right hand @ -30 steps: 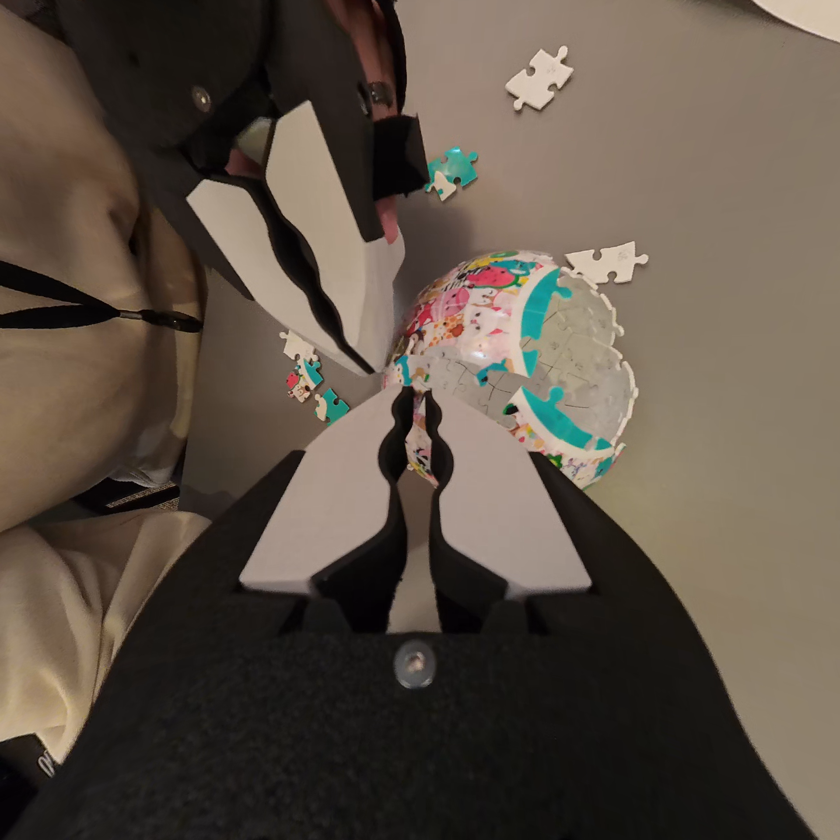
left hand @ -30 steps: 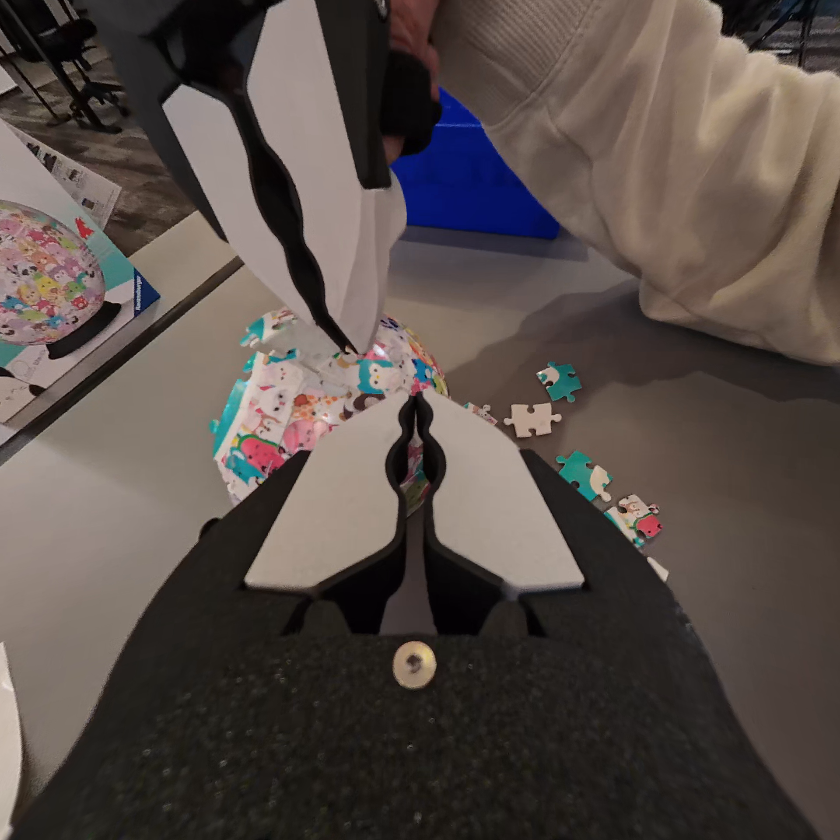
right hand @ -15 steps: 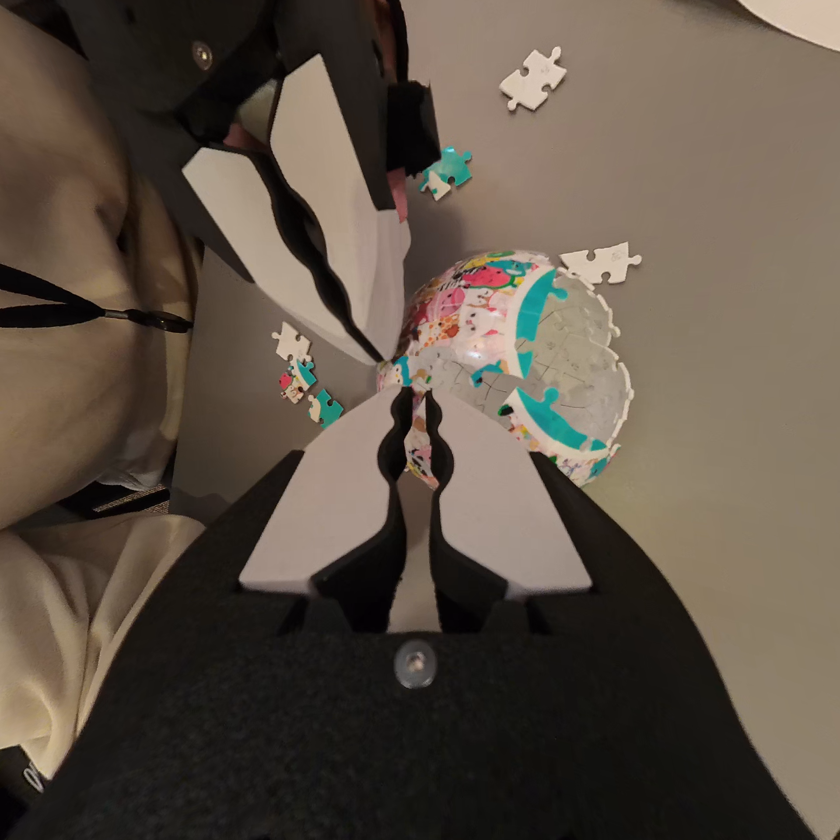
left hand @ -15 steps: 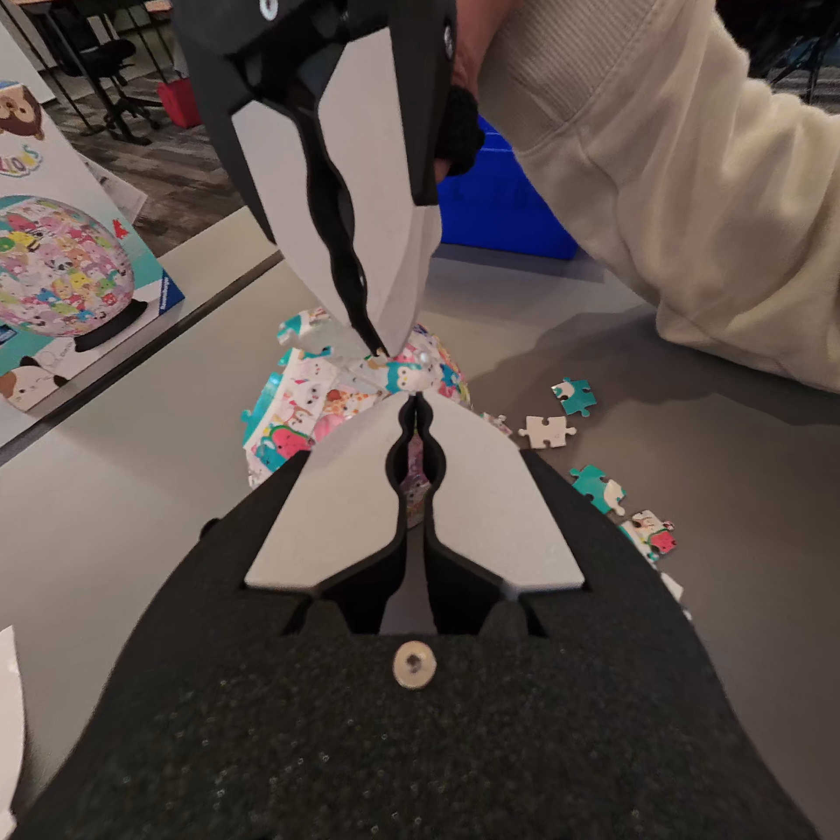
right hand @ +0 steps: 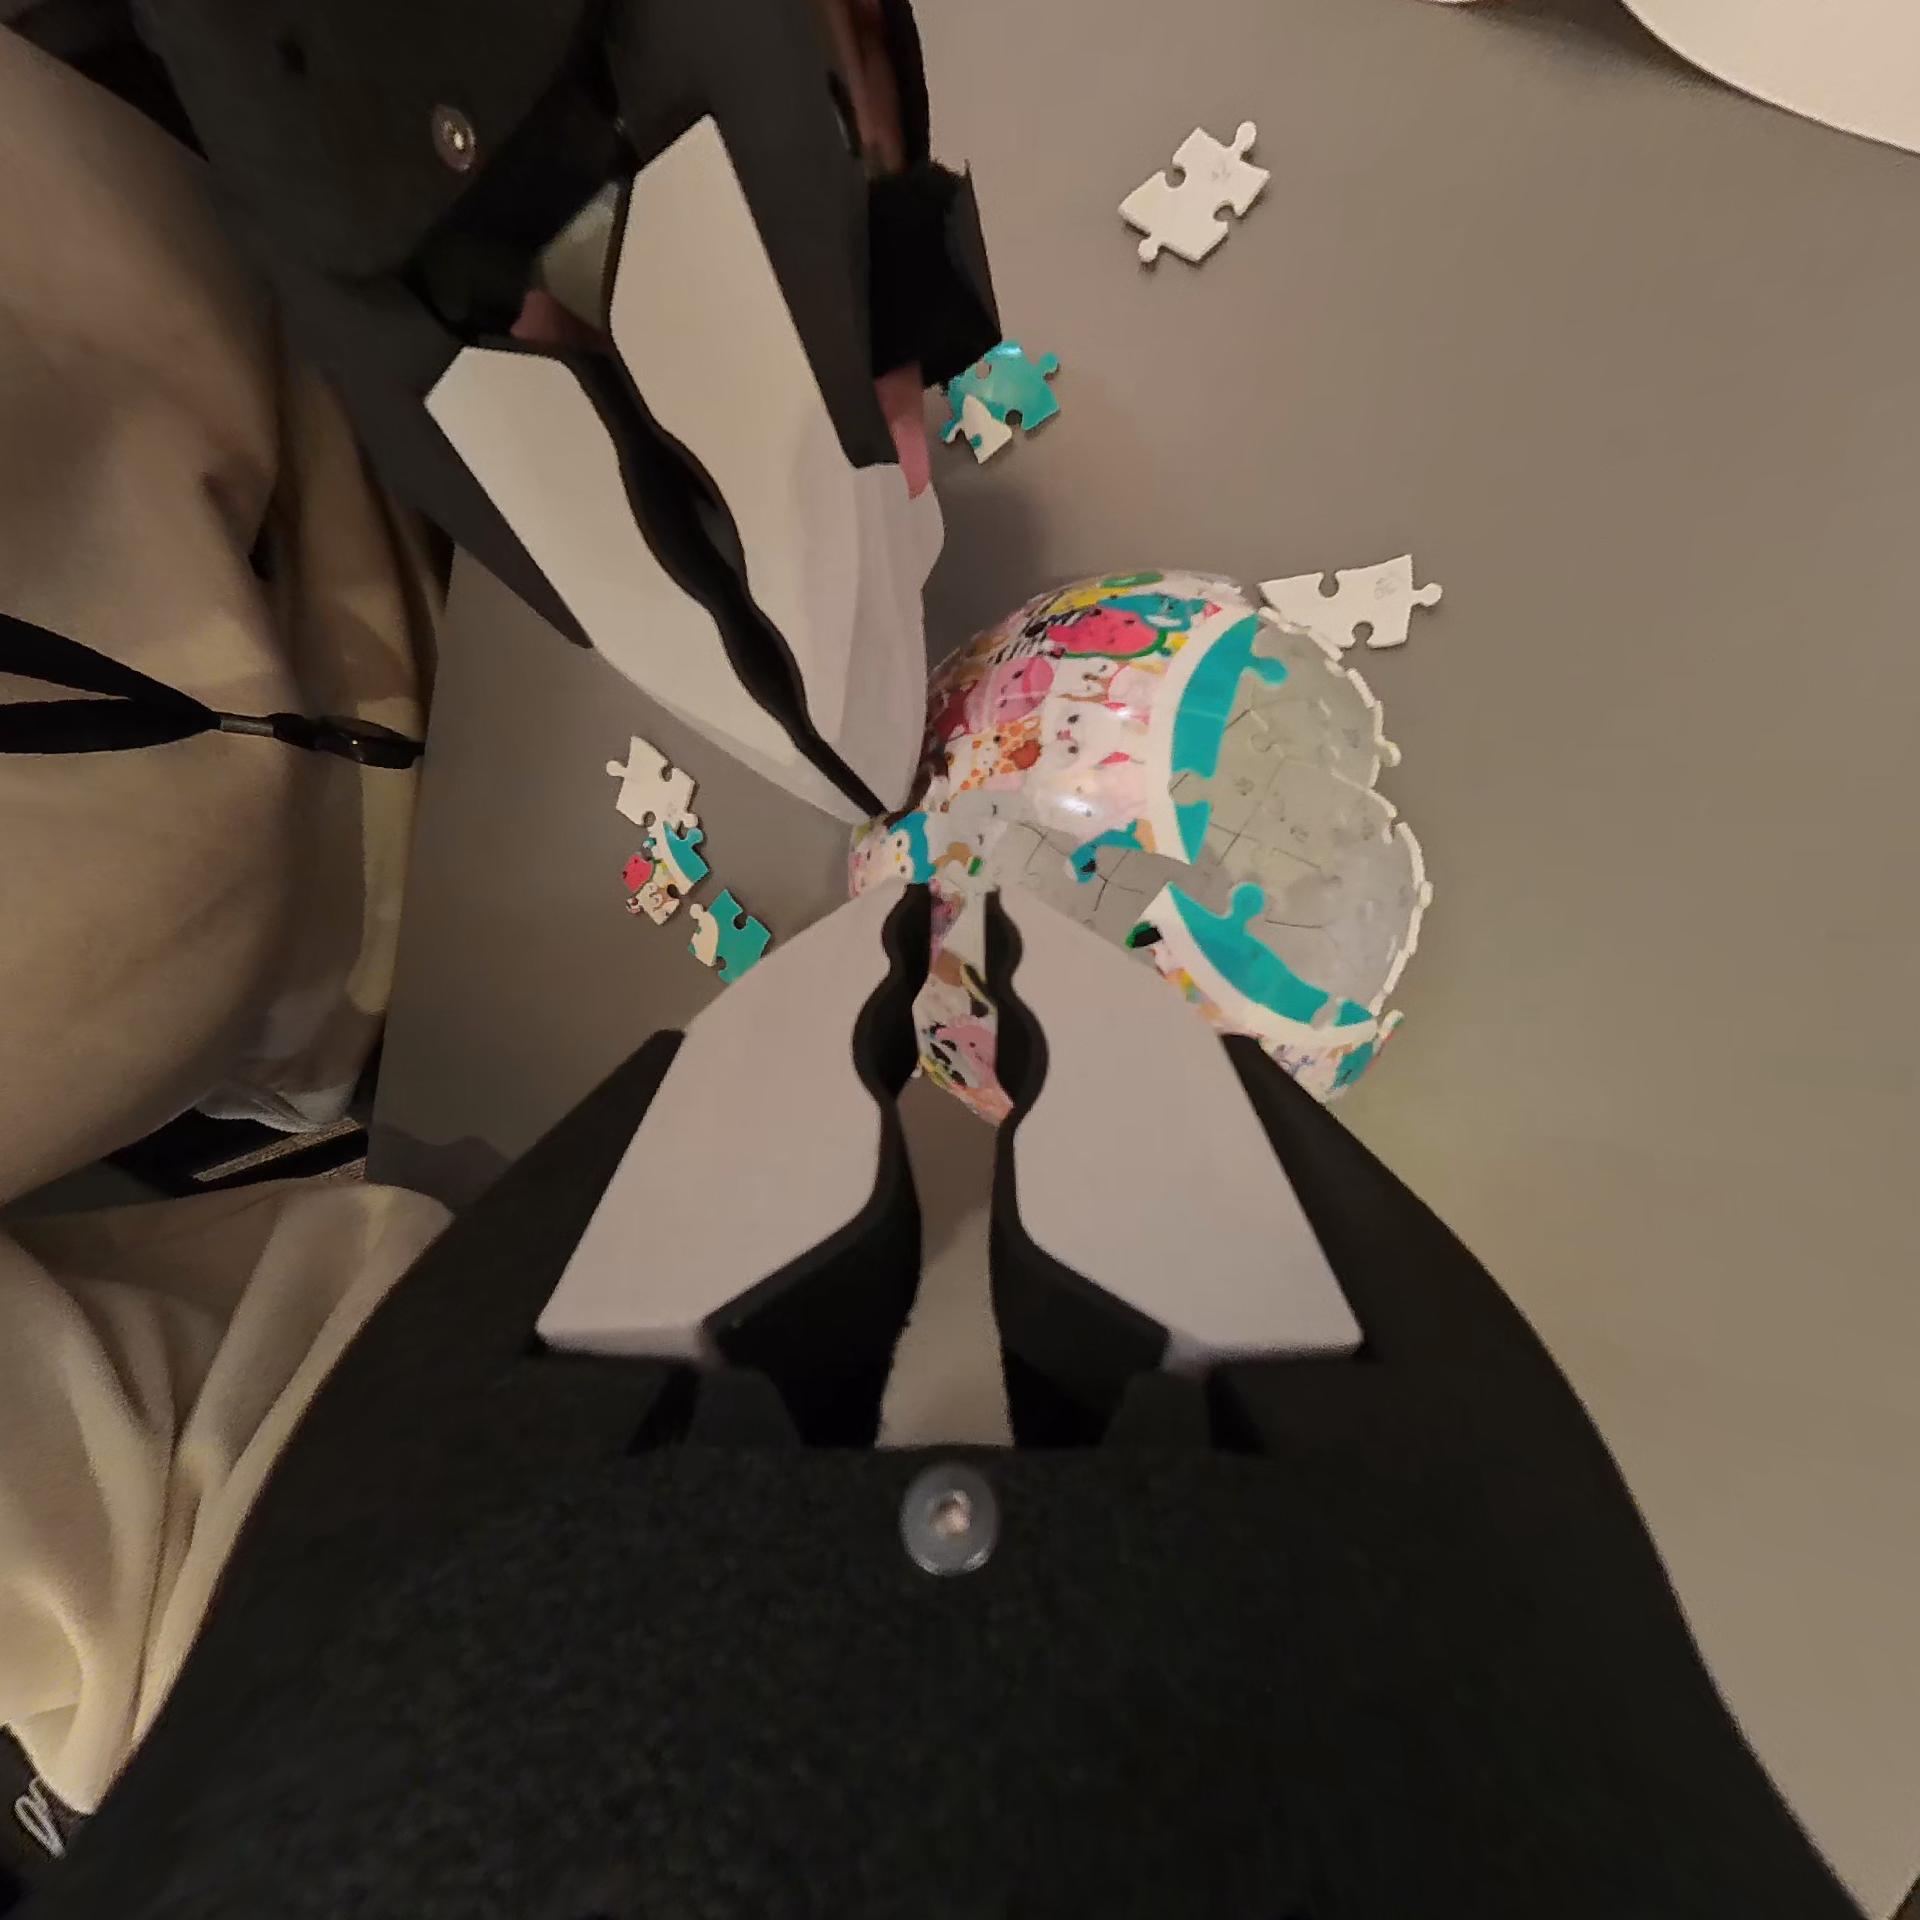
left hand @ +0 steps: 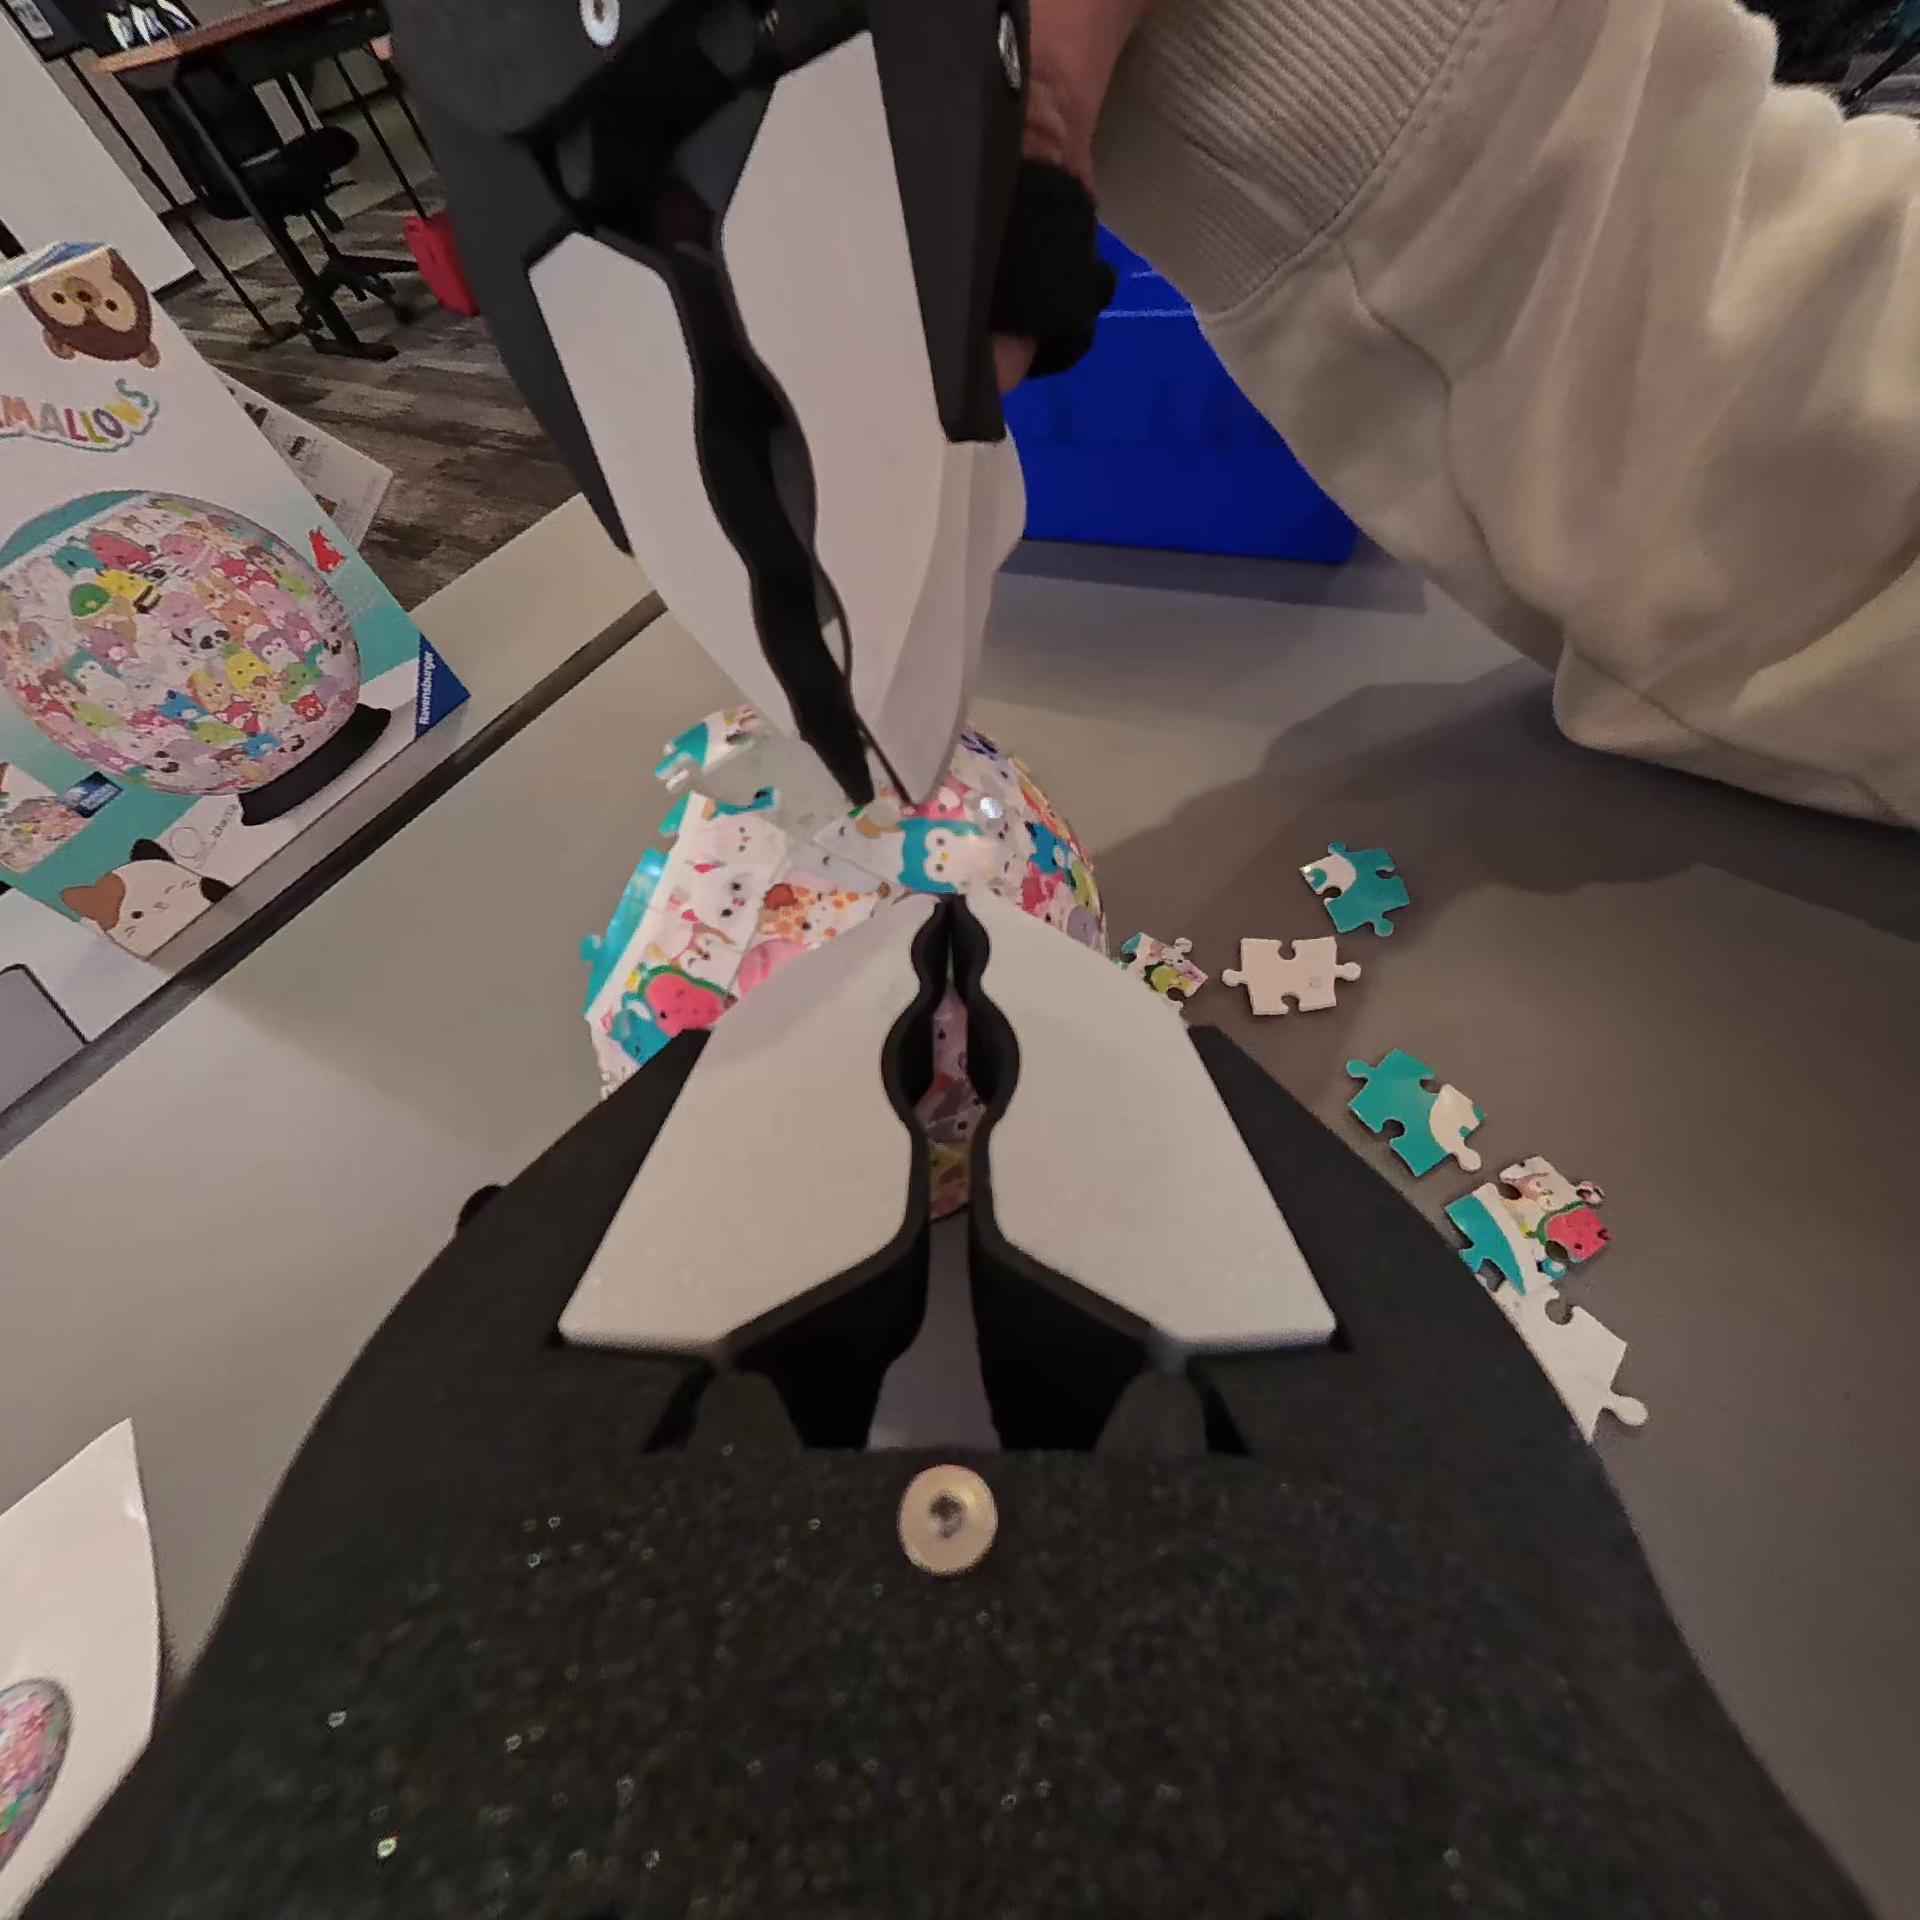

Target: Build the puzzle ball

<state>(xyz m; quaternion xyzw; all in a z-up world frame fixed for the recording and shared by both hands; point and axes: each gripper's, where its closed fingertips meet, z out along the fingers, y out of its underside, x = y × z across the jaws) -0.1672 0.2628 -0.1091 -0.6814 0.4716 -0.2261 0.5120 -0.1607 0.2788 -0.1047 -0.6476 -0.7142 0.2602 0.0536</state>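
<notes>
Box: we see a printed puzzle box (left hand: pixel 208 665) standing at far left, its writing left unread.
Ball: our half-built puzzle ball (left hand: pixel 831 904), a glossy curved shell with a jagged open rim, rests mid-table.
Left gripper (left hand: pixel 951 914): jaws closed at its near side.
Right gripper (right hand: pixel 940 899): jaws closed on its top.
Loose pieces (left hand: pixel 1413 1112): flat, scattered right.

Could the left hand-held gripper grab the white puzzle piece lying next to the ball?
Probably not right now. The left hand-held gripper is shut on the puzzle ball, so it is busy. The white puzzle piece lies bare on the grey table with nothing covering it, so letting go first should leave the way free.
</notes>
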